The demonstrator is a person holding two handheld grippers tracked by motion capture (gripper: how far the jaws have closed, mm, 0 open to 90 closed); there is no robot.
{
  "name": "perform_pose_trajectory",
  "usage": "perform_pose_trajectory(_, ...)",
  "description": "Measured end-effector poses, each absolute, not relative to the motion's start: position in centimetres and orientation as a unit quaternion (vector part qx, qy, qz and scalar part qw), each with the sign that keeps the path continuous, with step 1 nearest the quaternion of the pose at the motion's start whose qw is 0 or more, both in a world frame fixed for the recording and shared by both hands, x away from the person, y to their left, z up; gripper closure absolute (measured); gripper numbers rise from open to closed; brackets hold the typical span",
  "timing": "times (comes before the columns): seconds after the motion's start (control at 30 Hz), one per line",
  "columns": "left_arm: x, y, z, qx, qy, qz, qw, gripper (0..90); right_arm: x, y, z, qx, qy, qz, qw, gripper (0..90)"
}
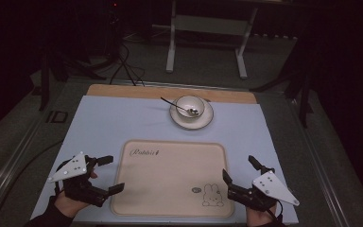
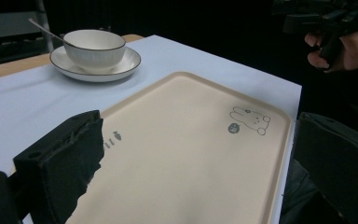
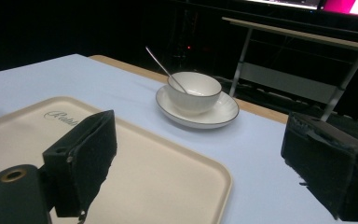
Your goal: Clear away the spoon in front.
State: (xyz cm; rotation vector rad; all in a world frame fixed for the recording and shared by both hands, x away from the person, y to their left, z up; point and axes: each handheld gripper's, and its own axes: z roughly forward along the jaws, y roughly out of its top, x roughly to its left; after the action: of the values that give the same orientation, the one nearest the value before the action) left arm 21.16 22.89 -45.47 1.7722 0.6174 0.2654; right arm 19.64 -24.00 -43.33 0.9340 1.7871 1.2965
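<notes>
A beige tray (image 1: 170, 177) with a rabbit drawing lies at the table's near middle. Behind it a white bowl (image 1: 190, 106) sits on a white saucer (image 1: 205, 120), with a metal spoon (image 1: 177, 106) resting inside, handle pointing left. My left gripper (image 1: 111, 174) is open at the tray's left edge, jaws wide apart with nothing between them. My right gripper (image 1: 240, 169) is open at the tray's right edge, also empty. The left gripper view has the tray (image 2: 182, 154) and the bowl (image 2: 94, 46); the right gripper view has the bowl (image 3: 195, 91) beyond the tray (image 3: 158, 177).
A pale blue mat (image 1: 104, 123) covers the table, with a wooden strip (image 1: 123, 91) along the far edge. A white-legged stand (image 1: 208, 42) and cables (image 1: 125, 66) are on the floor beyond. The surroundings are dark.
</notes>
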Motion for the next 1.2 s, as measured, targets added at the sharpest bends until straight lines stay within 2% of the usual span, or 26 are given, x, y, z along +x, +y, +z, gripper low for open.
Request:
perform_pose_trajectory(0.27, 21.5, 22.6, -44.2, 0.759, 0.256, 0.107, 0.589, 4.2, 19.6, -23.8, -43.3, 0.360, 0.696, 0.504, 0.363, 10.3)
perform_pose_trajectory(0.67, 22.8, 21.4, -41.8, 0.766, 0.247, 0.130, 0.579, 4.2, 19.5, -23.6, -43.3, 0.358, 0.697, 0.509, 0.356, 10.2)
perform_pose_trajectory(1.2, 26.8, 19.3, -38.5, 0.769, 0.239, 0.129, 0.578, 4.3, 19.4, -23.5, -43.3, 0.351, 0.699, 0.513, 0.354, 10.3)
